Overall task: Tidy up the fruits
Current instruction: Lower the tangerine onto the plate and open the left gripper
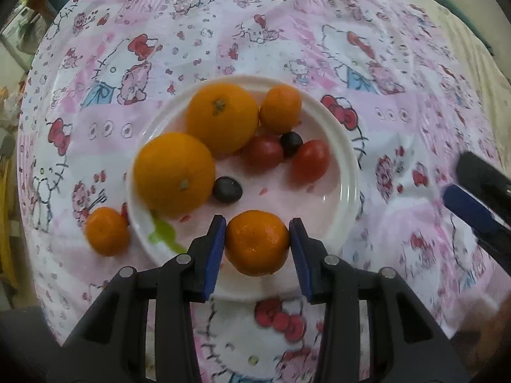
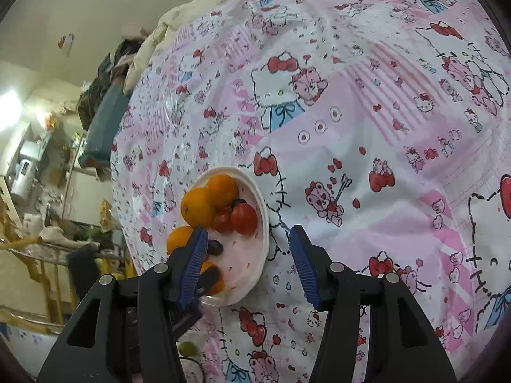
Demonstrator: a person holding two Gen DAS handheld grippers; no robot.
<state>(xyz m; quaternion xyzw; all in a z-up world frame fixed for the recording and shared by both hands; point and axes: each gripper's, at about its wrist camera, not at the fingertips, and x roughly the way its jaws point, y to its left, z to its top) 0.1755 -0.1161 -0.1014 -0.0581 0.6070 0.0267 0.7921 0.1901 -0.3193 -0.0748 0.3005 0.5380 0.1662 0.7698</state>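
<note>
A white plate (image 1: 338,146) lies on the pink cartoon-print cloth. On it are two big oranges (image 1: 222,116), a small mandarin (image 1: 280,108), two cherry tomatoes (image 1: 309,159) and two dark grapes (image 1: 227,190). My left gripper (image 1: 257,239) is shut on a small mandarin (image 1: 257,242) over the plate's near rim. Another mandarin (image 1: 108,231) lies on the cloth left of the plate. My right gripper (image 2: 247,260) is open and empty, hovering beside the plate (image 2: 263,223); it also shows at the right edge of the left wrist view (image 1: 472,191).
A green smear or fruit (image 1: 164,233) sits at the plate's left rim. A green grape (image 2: 186,348) lies near the cloth's edge. The cloth-covered surface (image 2: 383,127) spreads right; cluttered shelves (image 2: 38,172) stand to the left.
</note>
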